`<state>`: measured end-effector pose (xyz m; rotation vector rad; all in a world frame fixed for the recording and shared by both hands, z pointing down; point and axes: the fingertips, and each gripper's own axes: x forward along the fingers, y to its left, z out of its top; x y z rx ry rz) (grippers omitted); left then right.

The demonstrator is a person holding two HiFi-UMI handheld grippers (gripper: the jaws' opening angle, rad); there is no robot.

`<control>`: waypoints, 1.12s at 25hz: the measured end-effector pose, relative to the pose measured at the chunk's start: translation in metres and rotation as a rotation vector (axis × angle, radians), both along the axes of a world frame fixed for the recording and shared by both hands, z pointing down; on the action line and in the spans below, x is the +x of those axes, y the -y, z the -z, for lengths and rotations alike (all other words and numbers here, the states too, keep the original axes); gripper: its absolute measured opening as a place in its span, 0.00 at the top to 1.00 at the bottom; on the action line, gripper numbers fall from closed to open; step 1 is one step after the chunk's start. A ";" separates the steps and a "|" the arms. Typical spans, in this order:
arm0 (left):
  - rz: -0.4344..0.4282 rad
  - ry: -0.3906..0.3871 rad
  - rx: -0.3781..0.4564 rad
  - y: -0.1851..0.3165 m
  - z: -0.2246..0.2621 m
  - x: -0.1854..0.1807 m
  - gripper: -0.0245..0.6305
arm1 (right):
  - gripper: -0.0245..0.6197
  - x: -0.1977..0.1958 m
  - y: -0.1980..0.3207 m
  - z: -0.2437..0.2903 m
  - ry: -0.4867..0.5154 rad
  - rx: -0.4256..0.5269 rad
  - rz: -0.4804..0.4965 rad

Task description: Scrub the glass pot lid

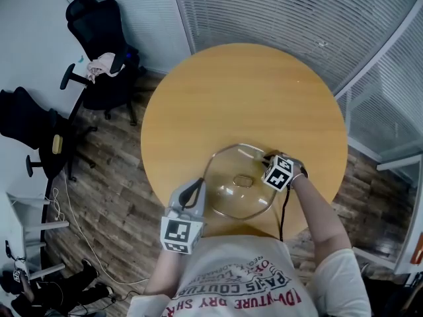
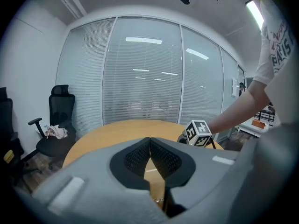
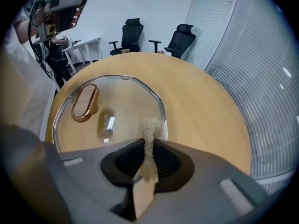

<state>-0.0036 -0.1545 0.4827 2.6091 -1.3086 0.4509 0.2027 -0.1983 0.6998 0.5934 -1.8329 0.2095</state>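
The glass pot lid (image 1: 228, 200) lies near the front edge of the round wooden table (image 1: 244, 91), its bronze handle (image 1: 243, 181) in the middle. My left gripper (image 1: 198, 188) reaches the lid's left rim and looks shut on it; in the left gripper view the pads (image 2: 140, 155) meet at their tips, with a glint of rim low between them. My right gripper (image 1: 266, 158) sits at the lid's far right rim, shut on a tan scouring pad (image 3: 150, 133). In the right gripper view the pad hangs over the lid (image 3: 117, 97) beside the handle (image 3: 84, 102).
Two black office chairs (image 1: 99, 51) (image 1: 30, 127) stand on the wood floor left of the table, one with a cloth on its seat. A white rack (image 1: 26, 223) is at the lower left. Blind-covered glass walls (image 1: 297, 12) run behind. My body is against the table's front edge.
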 end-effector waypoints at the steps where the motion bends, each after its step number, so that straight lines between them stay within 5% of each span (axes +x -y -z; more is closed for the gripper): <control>1: -0.005 0.000 -0.004 -0.001 0.000 0.002 0.95 | 0.87 0.003 -0.006 0.000 -0.004 -0.007 -0.003; 17: -0.132 -0.036 0.005 -0.011 0.005 0.014 0.95 | 0.87 0.010 -0.084 0.003 -0.012 -0.022 -0.155; 28: -0.253 -0.063 -0.008 -0.024 0.003 0.029 0.95 | 0.87 0.000 -0.144 0.000 0.015 -0.058 -0.399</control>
